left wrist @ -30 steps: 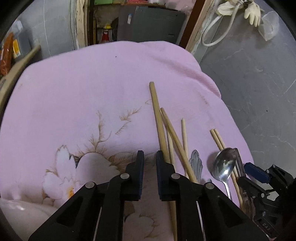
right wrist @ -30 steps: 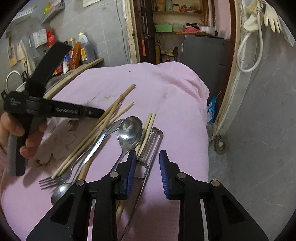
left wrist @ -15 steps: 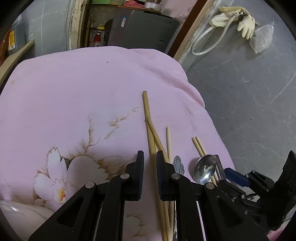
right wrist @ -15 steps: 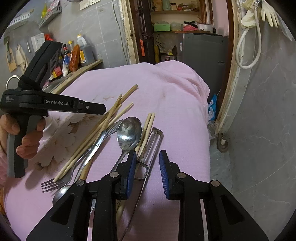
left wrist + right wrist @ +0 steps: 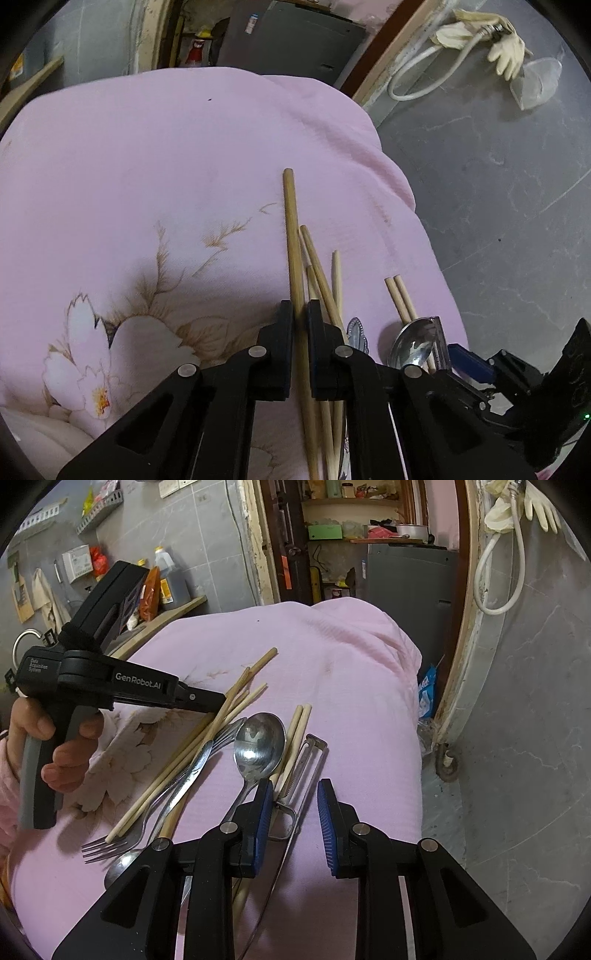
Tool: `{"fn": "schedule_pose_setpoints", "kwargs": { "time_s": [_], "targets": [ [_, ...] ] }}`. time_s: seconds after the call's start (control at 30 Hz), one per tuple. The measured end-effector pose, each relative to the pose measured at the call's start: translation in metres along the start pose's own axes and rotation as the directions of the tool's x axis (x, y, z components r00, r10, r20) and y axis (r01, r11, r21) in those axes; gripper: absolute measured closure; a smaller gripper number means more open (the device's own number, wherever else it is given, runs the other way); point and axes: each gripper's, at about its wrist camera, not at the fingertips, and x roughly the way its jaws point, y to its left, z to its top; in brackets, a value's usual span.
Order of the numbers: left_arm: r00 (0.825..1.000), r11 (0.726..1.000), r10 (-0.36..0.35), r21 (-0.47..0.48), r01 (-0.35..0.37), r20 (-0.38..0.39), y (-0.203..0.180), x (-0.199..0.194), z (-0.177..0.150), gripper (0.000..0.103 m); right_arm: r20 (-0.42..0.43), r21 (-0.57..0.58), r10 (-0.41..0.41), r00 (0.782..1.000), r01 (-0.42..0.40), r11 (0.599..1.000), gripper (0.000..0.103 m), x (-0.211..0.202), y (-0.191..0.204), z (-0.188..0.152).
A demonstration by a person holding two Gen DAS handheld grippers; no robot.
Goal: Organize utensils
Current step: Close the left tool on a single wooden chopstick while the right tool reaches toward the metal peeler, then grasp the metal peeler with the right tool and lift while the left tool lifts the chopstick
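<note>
Utensils lie in a loose pile on a pink floral cloth (image 5: 184, 166). My left gripper (image 5: 300, 314) has its jaws close on either side of a long thick wooden stick (image 5: 291, 236); it also shows in the right wrist view (image 5: 218, 705), reaching the sticks (image 5: 236, 698). Thinner chopsticks (image 5: 321, 266) lie beside it. My right gripper (image 5: 295, 805) is open, over a metal peeler (image 5: 306, 771), next to a large spoon (image 5: 260, 746), a chopstick pair (image 5: 297, 731), a fork (image 5: 110, 845) and a knife (image 5: 192, 775).
The cloth-covered surface ends at the right, with grey floor (image 5: 517, 775) below. A doorway with shelves (image 5: 351, 535) and a grey cabinet (image 5: 406, 576) lie beyond. Bottles (image 5: 166, 579) stand on a ledge at the left. A white hose and gloves (image 5: 517, 535) hang on the right.
My left gripper has shifted right so the thick wooden stick now lies between its jaws, which have narrowed around it. My right gripper has stayed open and barely moved.
</note>
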Motion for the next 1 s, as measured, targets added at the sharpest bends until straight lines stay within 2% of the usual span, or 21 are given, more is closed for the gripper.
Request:
{"fn": "schedule_pose_setpoints", "kwargs": {
  "time_s": [0.2, 0.4, 0.53, 0.67, 0.73, 0.87, 1.0],
  "targets": [
    [1.000, 0.999, 0.028, -0.021, -0.028, 0.001, 0.000, -0.012, -0.019, 0.098, -0.003, -0.010, 0.009, 1.000, -0.009, 1.000, 0.085, -0.001, 0.002, -0.002],
    [0.995, 0.996, 0.082, 0.039, -0.080, -0.054, -0.009, -0.026, -0.045, 0.098, -0.055, -0.012, 0.015, 0.998, -0.015, 1.000, 0.086, -0.003, 0.002, -0.002],
    [0.988, 0.991, 0.114, 0.083, -0.105, -0.106, -0.017, -0.019, -0.042, 0.097, -0.136, 0.043, 0.031, 0.990, -0.025, 0.999, 0.085, 0.011, -0.004, 0.011],
    [0.984, 0.989, 0.128, 0.093, -0.117, -0.126, -0.021, -0.010, -0.032, 0.097, -0.170, 0.008, -0.014, 0.985, 0.016, 1.000, 0.085, 0.017, 0.004, 0.016],
    [0.984, 0.988, 0.129, 0.097, -0.118, -0.121, -0.022, -0.009, -0.030, 0.097, -0.179, 0.021, -0.018, 0.984, 0.023, 1.000, 0.086, 0.017, 0.005, 0.017],
    [0.988, 0.991, 0.122, 0.073, -0.115, -0.096, -0.019, -0.016, -0.040, 0.099, -0.171, 0.106, 0.033, 0.985, -0.015, 0.994, 0.089, 0.006, -0.001, 0.012],
    [0.994, 0.993, 0.102, 0.059, -0.099, -0.040, -0.022, -0.035, -0.069, 0.099, -0.103, 0.149, 0.062, 0.993, -0.046, 0.988, 0.089, -0.017, -0.003, -0.002]
  ]
}}
